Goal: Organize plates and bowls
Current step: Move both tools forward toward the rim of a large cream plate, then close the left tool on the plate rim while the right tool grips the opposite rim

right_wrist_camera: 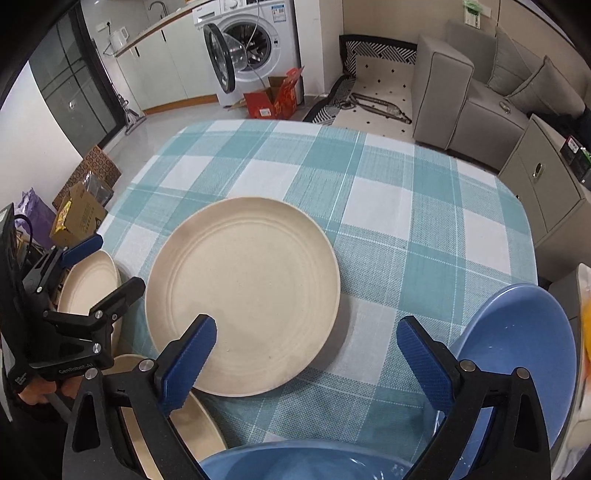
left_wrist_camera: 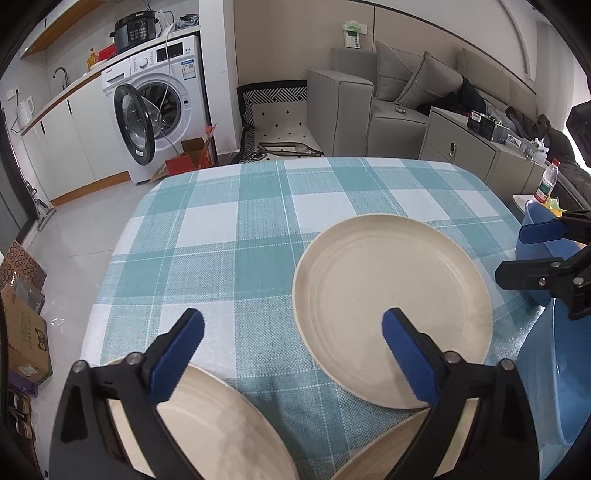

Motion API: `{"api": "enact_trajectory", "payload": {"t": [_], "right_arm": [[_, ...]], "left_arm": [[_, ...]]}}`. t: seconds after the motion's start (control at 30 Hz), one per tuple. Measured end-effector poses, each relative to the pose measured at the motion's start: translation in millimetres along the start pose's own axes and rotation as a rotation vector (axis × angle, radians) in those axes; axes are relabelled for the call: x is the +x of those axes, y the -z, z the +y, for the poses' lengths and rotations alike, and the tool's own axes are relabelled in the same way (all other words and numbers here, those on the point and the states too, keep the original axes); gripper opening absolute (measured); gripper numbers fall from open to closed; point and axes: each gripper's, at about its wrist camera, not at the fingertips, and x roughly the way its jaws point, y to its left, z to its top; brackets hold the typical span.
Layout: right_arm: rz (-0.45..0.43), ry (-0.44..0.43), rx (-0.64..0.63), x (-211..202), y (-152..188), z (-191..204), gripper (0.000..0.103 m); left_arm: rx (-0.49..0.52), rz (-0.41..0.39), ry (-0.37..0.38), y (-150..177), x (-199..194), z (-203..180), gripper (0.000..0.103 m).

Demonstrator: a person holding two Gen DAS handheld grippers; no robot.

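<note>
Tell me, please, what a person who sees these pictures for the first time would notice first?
The eye falls first on the large cream plate lying flat in the middle of the teal checked tablecloth. Next come the blue bowls at the near right edge of the table and two more cream plates at the near left. Both tools, the left tool and the right tool, stand open above the table and hold nothing.

Teal-and-white checked tablecloth (left_wrist_camera: 229, 236) covers the table. Behind it: white washing machine (left_wrist_camera: 162, 96) with door hanging open, black cooker (left_wrist_camera: 135, 29) on top, red cardboard box (right_wrist_camera: 275, 98) on the floor beside it. Grey sofa (left_wrist_camera: 369, 107) with cushions to the right, patterned rug (right_wrist_camera: 376, 81) between them, water bottle (left_wrist_camera: 549, 181) at far right.
</note>
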Motion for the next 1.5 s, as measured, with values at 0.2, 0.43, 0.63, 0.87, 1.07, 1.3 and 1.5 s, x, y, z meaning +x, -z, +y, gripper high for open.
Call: {"api": "enact_trajectory", "payload": {"t": [0.2,0.43,0.63,0.87,1.07,1.3,1.5], "right_arm": [[0.057,-0.036,0.004,15.8,0.0,1.9,0.089],[0.098,-0.044,0.02,30.0,-4.0,-0.2,0.08],[0.119,-0.029,-0.005,36.2,-2.7,3.2,0.074],[0.147,0.012,-0.046,48.6,-1.1,7.3,0.065],[0.164,0.058,-0.074,56.9,-1.4,11.3,0.05],[0.166,0.084,-0.073,57.9,0.3,6.0,0.032],[0.158,0.109,-0.081,56.8,2.8,3.9,0.021]], "left_arm": [[-0.003,0.034,0.004,3.2,10.9,-1.3,0.086],[-0.002,0.066,0.002,6.3,18.0,-1.9,0.075],[-0.005,0.098,0.016,9.5,24.2,-2.7,0.062],[0.007,0.112,0.019,11.2,27.6,-4.5,0.054],[0.013,0.128,0.023,11.8,32.6,-4.6,0.043],[0.028,0.14,0.026,14.3,35.7,-8.2,0.027],[0.069,0.126,0.005,14.7,32.1,-15.8,0.019]]}}
